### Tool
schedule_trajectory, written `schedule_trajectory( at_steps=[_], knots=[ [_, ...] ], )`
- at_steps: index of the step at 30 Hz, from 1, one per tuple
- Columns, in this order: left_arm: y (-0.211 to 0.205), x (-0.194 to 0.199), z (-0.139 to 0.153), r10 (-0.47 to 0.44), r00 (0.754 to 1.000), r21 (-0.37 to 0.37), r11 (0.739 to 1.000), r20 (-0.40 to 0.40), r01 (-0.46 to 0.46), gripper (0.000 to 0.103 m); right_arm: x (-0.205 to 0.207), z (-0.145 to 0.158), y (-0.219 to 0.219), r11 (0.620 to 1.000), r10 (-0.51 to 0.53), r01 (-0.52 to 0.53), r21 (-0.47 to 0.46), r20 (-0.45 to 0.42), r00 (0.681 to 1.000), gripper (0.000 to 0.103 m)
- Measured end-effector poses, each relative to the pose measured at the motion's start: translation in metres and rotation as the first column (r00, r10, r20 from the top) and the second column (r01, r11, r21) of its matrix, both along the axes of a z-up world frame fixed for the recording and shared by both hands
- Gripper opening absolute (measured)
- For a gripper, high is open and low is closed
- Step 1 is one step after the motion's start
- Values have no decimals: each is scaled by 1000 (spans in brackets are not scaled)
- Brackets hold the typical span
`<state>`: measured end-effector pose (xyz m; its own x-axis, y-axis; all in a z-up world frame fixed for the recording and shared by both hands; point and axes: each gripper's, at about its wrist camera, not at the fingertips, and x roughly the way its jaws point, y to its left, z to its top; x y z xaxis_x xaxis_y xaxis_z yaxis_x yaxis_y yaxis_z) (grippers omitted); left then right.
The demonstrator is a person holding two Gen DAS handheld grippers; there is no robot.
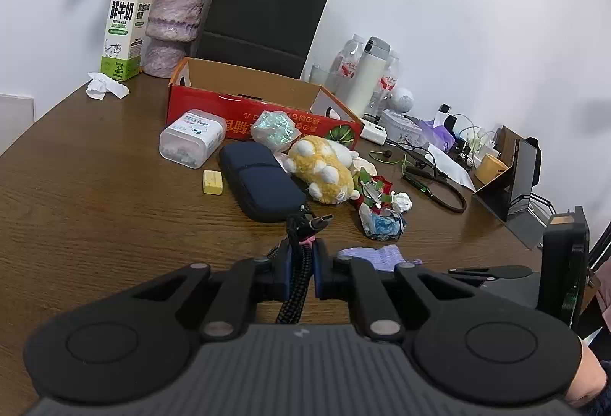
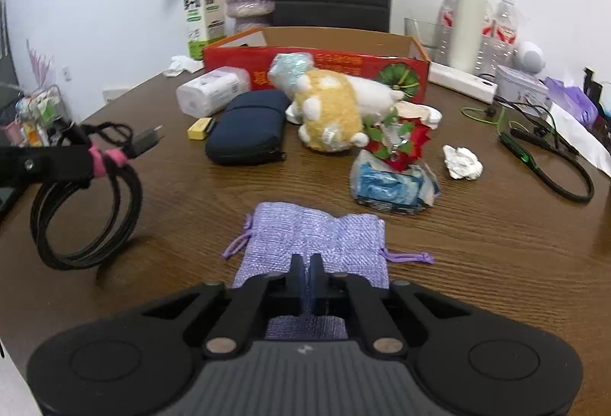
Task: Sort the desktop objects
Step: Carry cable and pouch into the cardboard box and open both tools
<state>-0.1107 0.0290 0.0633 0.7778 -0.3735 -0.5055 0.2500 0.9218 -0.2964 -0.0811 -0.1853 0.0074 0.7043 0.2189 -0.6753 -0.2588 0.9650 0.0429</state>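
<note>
Cable (image 2: 88, 209) is hanging pinched in left gripper (image 1: 301, 259) for boxing, while right gripper (image 2: 305, 267) is pinching pouch (image 2: 313, 236) near table's (image 2: 496, 244) front edge.

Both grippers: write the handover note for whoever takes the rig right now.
Left gripper: shut on the coiled black cable, held above the table.
Right gripper: shut on the near edge of the purple drawstring pouch, which lies flat on the table.
Red cardboard box stands open behind the clutter; no items are visible inside.
Still loose in front of it: navy case, plush toy, yellow eraser, plastic container, crumpled wrappers.
Left: place cable and pouch, then the rest.
</note>
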Motion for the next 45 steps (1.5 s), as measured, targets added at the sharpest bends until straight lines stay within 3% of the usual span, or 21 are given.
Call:
schedule_trajectory(
  at_steps=[9,16,21,25,28,32,36,41,45],
  knots=[
    [4,12,14,27,999,4,1000,32,-27,11,-12,42,-25,996,-72,64,66,129,989,0],
    [10,44,64,47,989,-15,999,138,-46,11,11,102,-39,995,-48,23,101,256,965,0],
    [7,100,105,59,980,4,998,190,-60,11,70,138,-38,995,-25,-5,97,302,953,0],
    [5,167,133,64,984,5,998,166,-66,11,141,157,-35,995,5,-33,90,295,955,0],
    [2,224,143,96,984,49,993,152,-105,11,203,162,-30,997,15,-34,66,272,962,0],
    [1,302,132,116,986,116,985,120,-129,11,287,159,-20,997,11,-27,68,220,975,0],
    [-12,384,94,145,989,183,972,17,-145,11,361,133,-7,999,14,-19,31,151,988,0],
    [-32,441,49,120,991,256,962,-66,-100,11,435,79,8,1000,28,-28,-10,10,1000,0],
    [-43,472,15,110,983,294,954,-147,-63,12,468,43,16,999,16,-19,-29,-77,997,0]
  ],
)
